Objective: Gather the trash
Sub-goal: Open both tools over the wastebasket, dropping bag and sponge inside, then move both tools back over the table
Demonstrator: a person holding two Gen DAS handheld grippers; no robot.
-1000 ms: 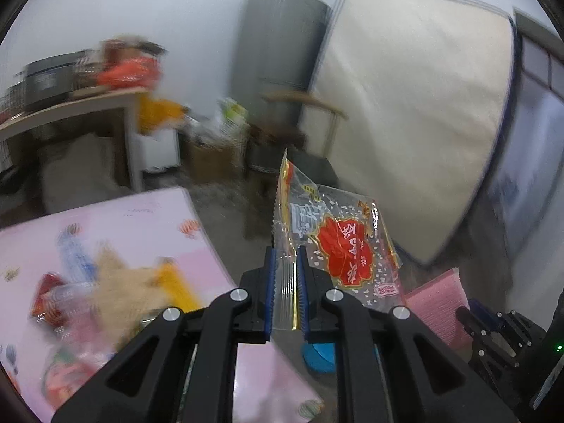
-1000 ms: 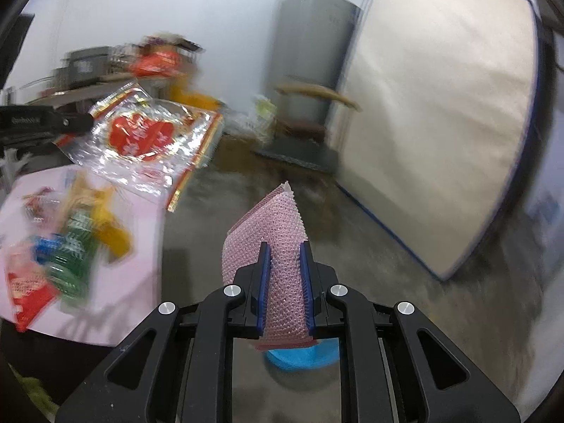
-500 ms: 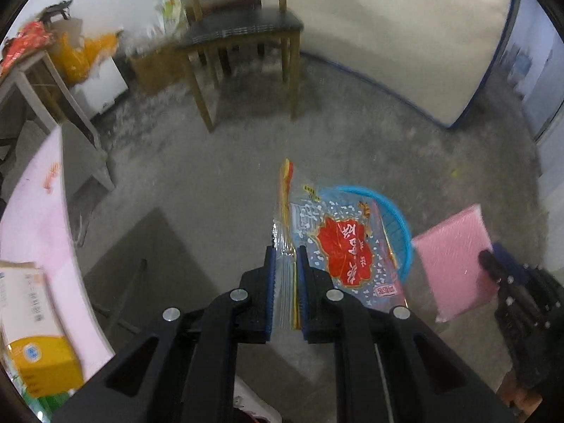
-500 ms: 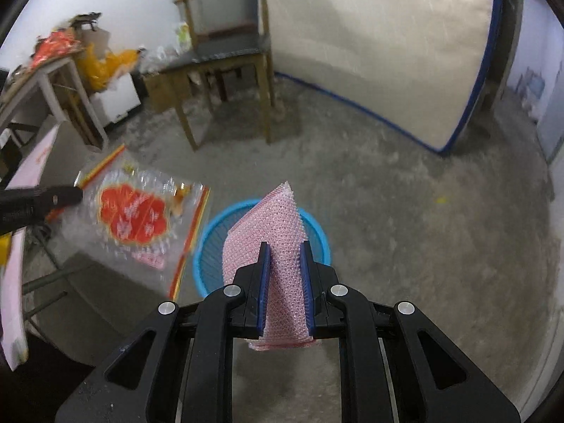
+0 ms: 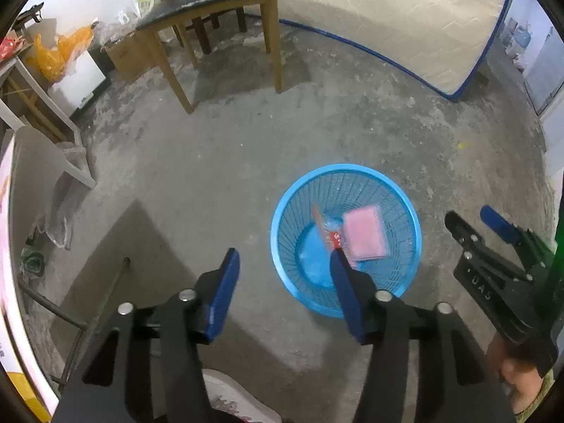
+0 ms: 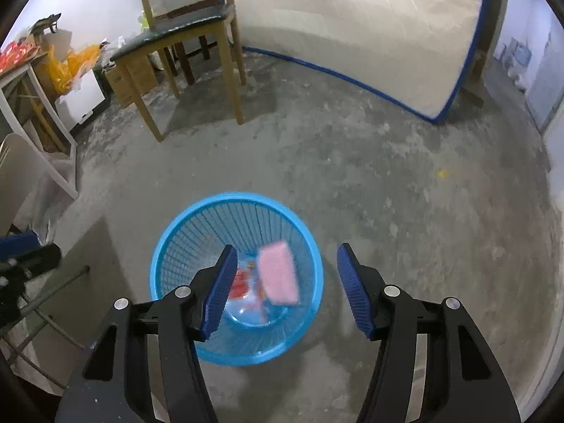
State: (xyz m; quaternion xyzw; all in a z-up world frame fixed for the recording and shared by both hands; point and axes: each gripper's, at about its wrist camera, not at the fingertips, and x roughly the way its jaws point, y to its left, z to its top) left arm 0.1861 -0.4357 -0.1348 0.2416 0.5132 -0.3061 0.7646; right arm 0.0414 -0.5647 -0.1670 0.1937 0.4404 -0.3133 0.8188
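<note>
A blue mesh trash basket (image 5: 398, 208) stands on the concrete floor; it also shows in the right wrist view (image 6: 165, 246). Inside it lie a pink scouring cloth (image 5: 363, 234) (image 6: 278, 275) and a clear snack wrapper with red print (image 5: 326, 227) (image 6: 241, 278). My left gripper (image 5: 283, 278) is open and empty, above the floor at the basket's left rim. My right gripper (image 6: 283, 273) is open and empty, directly above the basket; it also shows at the right edge of the left wrist view (image 5: 472, 222).
A wooden chair (image 5: 211, 7) (image 6: 183, 38) stands behind the basket. A mattress (image 5: 405, 17) (image 6: 352, 21) leans on the far wall. A table edge with a folding leg (image 5: 14, 232) is at the left, with orange bags (image 5: 56, 53) beyond. A shoe (image 5: 232, 402) shows at the bottom.
Both grippers have opened. The snack wrapper and the pink cloth dropped from them into the blue basket. Both views now point lower at the basket.
</note>
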